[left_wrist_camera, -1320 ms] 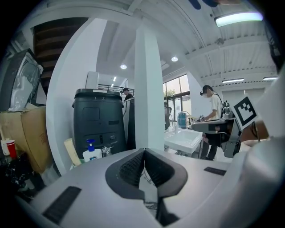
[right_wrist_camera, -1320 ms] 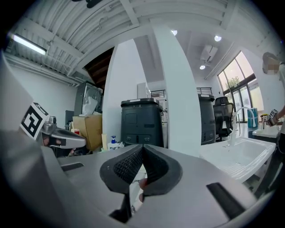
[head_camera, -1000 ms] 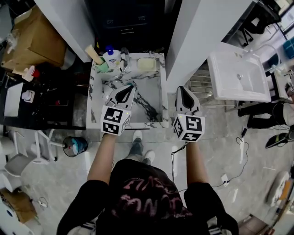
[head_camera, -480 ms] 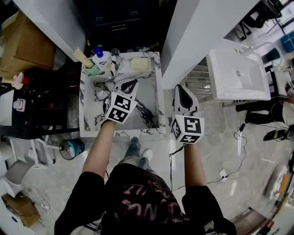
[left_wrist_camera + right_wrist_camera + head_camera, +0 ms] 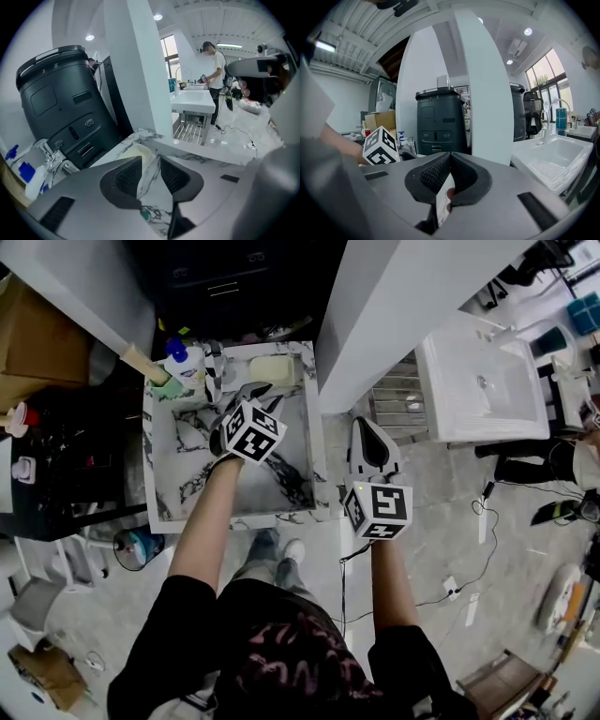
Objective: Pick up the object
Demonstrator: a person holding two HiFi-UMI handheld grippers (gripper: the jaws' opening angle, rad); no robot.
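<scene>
Yellow block (image 5: 269, 368) is lying toward the back right corner of the marble basin (image 5: 156, 474). The tap (image 5: 215, 371) and a blue-capped bottle (image 5: 184, 360) are sitting along the same back edge, to its left. From where I'm standing, the person is holding the left gripper (image 5: 260, 396) over the basin. It is tilting downward, with its tips pointing at the block, near it but not touching. Its jaws have just been opening and are standing apart, and only the veined marble is showing through the gap. In the left gripper view the block is lying just beyond the tips.

The right gripper (image 5: 367, 427) is hanging outside the basin, past its right rim and over the grey floor, beside the white pillar (image 5: 394, 306). Its jaws are resting together with nothing clamped between them. Beyond the pillar, a white sink (image 5: 478, 381) is standing well apart from the basin.
</scene>
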